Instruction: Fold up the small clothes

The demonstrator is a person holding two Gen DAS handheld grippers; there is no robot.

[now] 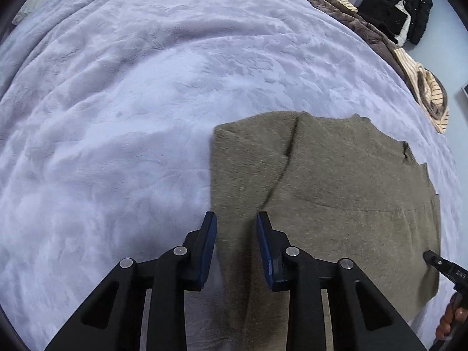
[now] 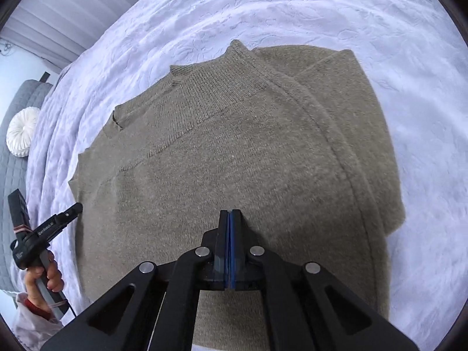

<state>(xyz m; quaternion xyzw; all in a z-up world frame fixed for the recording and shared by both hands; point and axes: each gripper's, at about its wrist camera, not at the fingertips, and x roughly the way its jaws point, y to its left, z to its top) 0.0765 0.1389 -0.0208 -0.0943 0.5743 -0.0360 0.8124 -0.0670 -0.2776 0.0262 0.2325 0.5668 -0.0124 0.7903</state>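
Ahead of the spread left gripper [image 1: 237, 219] lies the olive knitted sweater [image 1: 336, 193] on lavender plush bedding [image 1: 117, 117]. Right gripper [image 2: 231, 213] pressed together above the knit, pinching nothing. Brown and striped crumpled clothes [image 1: 421, 87] sit far right of the left gripper.

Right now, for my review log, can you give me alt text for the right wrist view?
The right gripper, fingers pressed shut with nothing visible between them, hangs over an olive-brown knit sweater spread on a pale lavender bedspread. At the left edge, a hand holds the other gripper's handle beside the sweater, with a round white cushion beyond.
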